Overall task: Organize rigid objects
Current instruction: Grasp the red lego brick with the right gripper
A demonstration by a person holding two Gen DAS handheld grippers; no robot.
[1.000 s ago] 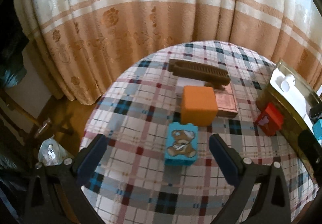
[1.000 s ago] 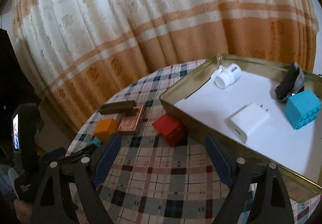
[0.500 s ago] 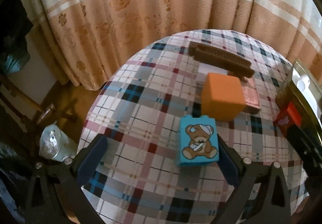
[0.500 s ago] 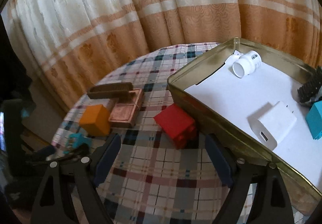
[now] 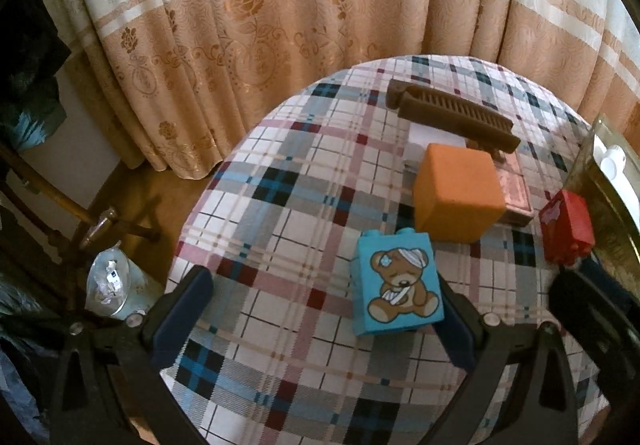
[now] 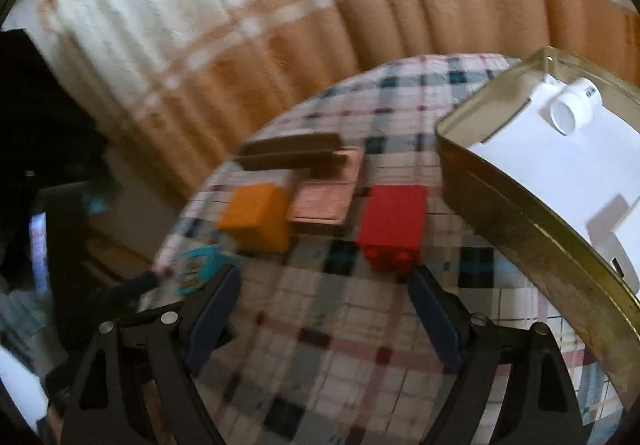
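**A:** How far along are we with the tidying?

**B:** Partway, I'd judge. In the right view the metal tray [image 6: 516, 213] at the right side of the tabletop [image 5: 280, 229] already has a white bottle [image 6: 573, 109] lying in it, plus a white shape at its near edge that's cut off, so I can't name it.

**A:** And what's left outside?

**B:** Five things that I can see. The blue bear block [image 5: 398, 287] sits nearest me, with the orange cube [image 5: 456, 193] just behind it. Beyond that lies a pink flat box [image 5: 516, 193], with a brown comb [image 5: 452, 115] resting partly across it. The red block [image 6: 394, 225] lies just beside the tray wall, outside it.

**A:** Are you holding anything?

**B:** No. My left gripper [image 5: 320, 319] is spread wide and empty, and the bear block sits close against the inside of its right finger, off-centre. My right gripper [image 6: 324, 309] is also wide and empty, with the red block just ahead near its right finger. That view is blurred, so details are soft.

**A:** So next?

**B:** Probably those two blocks go first, though I'd want to centre the left gripper on the bear block before closing.
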